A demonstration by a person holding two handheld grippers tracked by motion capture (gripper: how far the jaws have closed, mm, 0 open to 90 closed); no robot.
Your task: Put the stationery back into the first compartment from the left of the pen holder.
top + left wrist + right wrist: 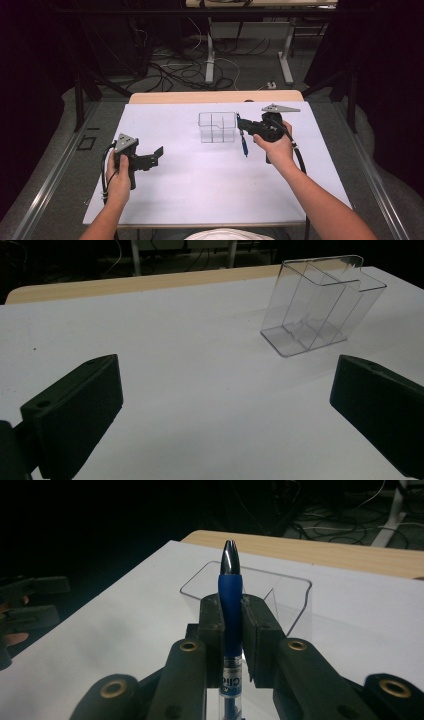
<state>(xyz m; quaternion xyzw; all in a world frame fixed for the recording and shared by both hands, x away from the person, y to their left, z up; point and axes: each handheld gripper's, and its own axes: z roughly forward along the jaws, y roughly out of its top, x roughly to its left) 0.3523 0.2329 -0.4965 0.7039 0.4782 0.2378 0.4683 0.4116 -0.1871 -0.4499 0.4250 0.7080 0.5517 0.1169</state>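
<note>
right claw (pixel 232 630) clamping pen (pixel 230 595), left claw (pixel 225 410) wide

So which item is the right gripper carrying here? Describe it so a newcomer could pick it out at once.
Start at the white table and find the clear plastic organizer near its far middle. Just right of it the right gripper is shut on a pen that hangs below the jaws. It is slim, with a blue grip, a clear barrel and a silver tip; nothing else there is blue.

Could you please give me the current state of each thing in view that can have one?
Pen: clamped in the right hand-held gripper, lifted off the table.
Clear organizer: upright, empty.
Right hand-held gripper: shut on the pen.
Left hand-held gripper: open, holding nothing.
</note>
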